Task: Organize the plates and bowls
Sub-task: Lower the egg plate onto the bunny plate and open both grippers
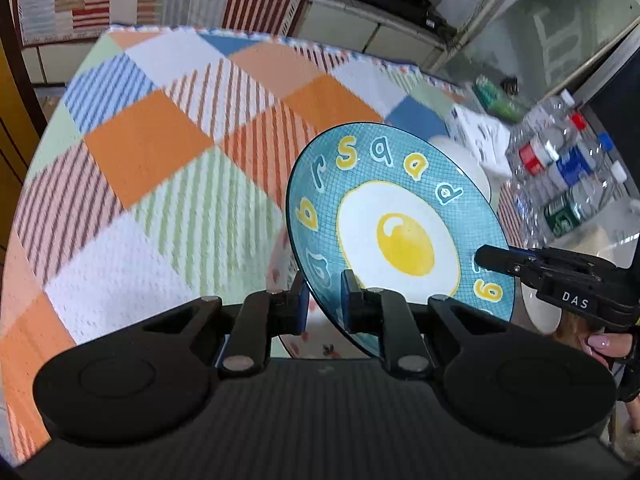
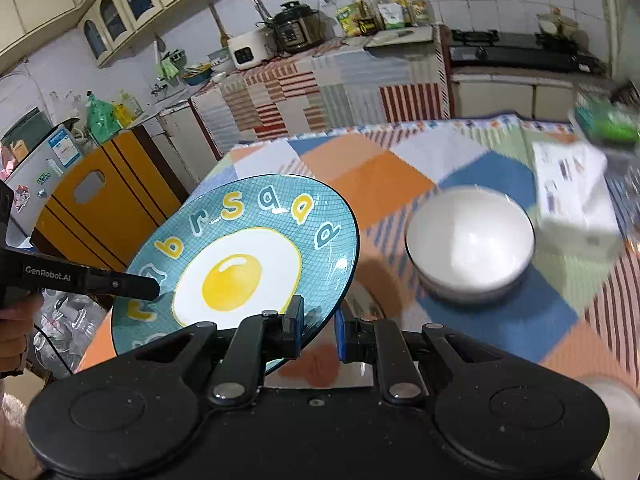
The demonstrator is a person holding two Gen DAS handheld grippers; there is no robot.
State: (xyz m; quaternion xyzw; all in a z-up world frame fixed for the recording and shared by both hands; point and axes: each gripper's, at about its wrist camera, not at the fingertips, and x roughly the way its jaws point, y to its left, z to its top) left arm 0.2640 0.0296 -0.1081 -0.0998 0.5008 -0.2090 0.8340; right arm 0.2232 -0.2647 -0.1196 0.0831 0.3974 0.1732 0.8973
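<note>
The round teal plate with a fried-egg print (image 1: 400, 224) is gripped at opposite rims by the left gripper (image 1: 324, 300) and the right gripper (image 2: 318, 330), fingers clamped, carried tilted above the checked-cloth bench (image 1: 160, 152), while the white ceramic bowl (image 2: 470, 246) is not yet stacked.

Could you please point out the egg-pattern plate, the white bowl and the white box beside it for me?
egg-pattern plate (image 2: 232, 276): right wrist view, on the painted yolk.
white bowl (image 2: 470, 240): right wrist view, on its inner wall.
white box (image 2: 576, 192): right wrist view, on its top face.
</note>
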